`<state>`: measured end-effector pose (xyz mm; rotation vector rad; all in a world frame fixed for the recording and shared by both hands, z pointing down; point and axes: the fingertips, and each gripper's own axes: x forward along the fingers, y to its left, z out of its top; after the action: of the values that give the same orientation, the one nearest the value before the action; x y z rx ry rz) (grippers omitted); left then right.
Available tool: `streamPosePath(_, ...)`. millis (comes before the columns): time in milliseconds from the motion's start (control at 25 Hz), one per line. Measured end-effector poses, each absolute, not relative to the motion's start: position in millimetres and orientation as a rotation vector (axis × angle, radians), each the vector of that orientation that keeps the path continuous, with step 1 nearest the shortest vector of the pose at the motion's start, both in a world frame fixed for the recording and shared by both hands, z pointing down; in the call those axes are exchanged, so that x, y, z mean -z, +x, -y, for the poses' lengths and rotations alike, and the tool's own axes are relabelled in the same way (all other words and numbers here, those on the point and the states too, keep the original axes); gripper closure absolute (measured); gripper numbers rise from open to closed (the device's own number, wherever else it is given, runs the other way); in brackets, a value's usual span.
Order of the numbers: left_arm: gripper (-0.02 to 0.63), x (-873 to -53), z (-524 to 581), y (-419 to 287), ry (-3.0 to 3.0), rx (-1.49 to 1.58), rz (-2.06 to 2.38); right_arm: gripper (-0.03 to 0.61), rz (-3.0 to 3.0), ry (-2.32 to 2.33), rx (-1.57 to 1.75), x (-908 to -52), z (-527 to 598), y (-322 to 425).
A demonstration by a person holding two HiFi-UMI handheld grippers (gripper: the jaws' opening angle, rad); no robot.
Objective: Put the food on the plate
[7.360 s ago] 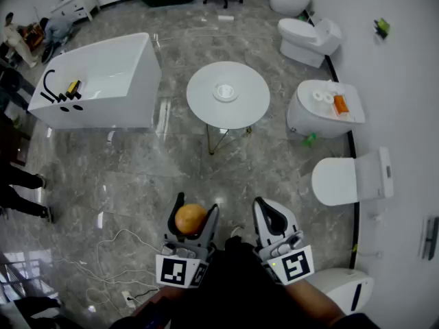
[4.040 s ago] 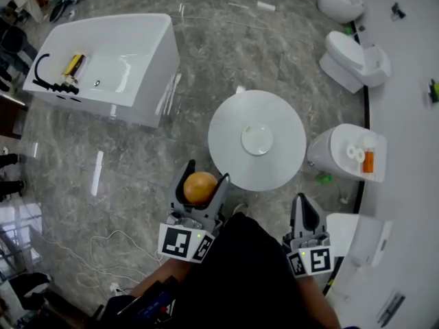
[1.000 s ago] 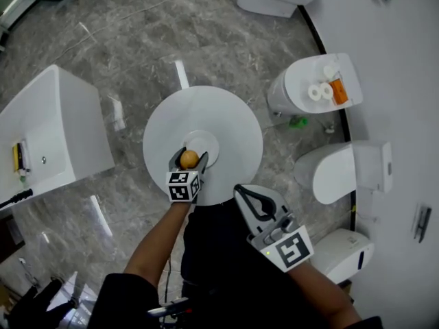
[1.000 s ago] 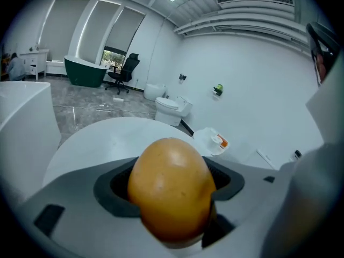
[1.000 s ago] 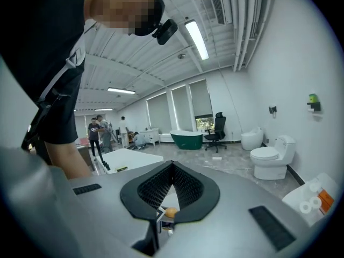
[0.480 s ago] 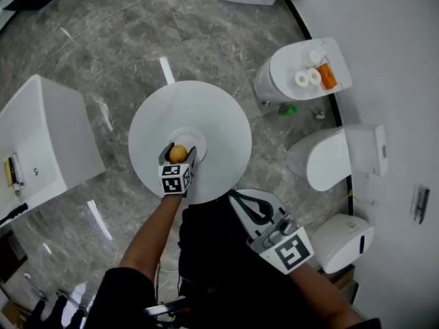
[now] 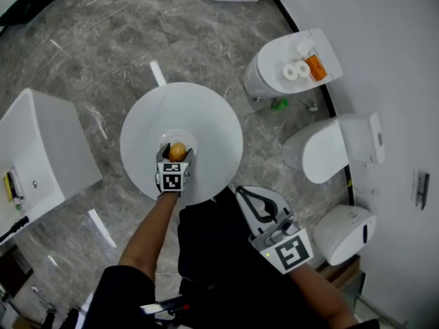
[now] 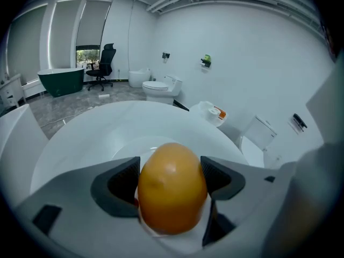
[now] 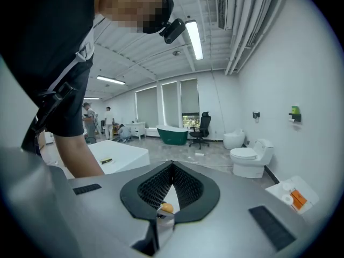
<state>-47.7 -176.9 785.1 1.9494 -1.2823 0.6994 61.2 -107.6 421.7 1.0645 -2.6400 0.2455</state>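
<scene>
Food (image 7: 177,151): one round orange piece, clamped between the jaws of the left gripper (image 8: 171,180), a dark pad on each side of it. It sits directly over the plate (image 7: 180,133). In the left gripper view the plate's white surface shows just under and beyond it. Contact with the plate: cannot tell.

Plate stands near the middle of the round white table (image 7: 214,125), toward its near-left part.

Right gripper (image 7: 243,195): jaws together, nothing held, parked near the person's body, right of the table's near edge and off it.

Step in hand, as judged: placement, at the point of release. Transport looks complete.

Next move calls for: settle the food onto the plate if any gap remains, part the left jaws, then draw back along the near side. Round piece, so it may roll; open slowly and lift clear without nudging it.
</scene>
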Motion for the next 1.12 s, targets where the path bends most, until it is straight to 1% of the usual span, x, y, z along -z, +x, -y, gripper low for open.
streamPosePath(40, 0.271, -784.8, 177.0, -45.8, 1.951, -0.701, 1.280, 0.572, 2.637, 1.079, -0.249, -421.2, 107.8, 64.8)
streamPosePath(320, 0.264, -788.5, 170.1, -46.6, 1.923, -0.726, 1.268, 0.572, 2.643, 1.100, -0.247, -419.4, 102.3, 73.5)
streamPosePath(840, 0.263, -774.3, 161.4, -58.9, 1.904, -0.732, 1.317, 0.572, 2.656, 1.089, -0.230, -407.5, 98.3, 83.7)
streamPosePath(1120, 0.264, -773.7, 145.4, -52.2, 1.903, -0.745, 1.301, 0.572, 2.681, 1.050, -0.237, -403.9, 93.1, 81.7)
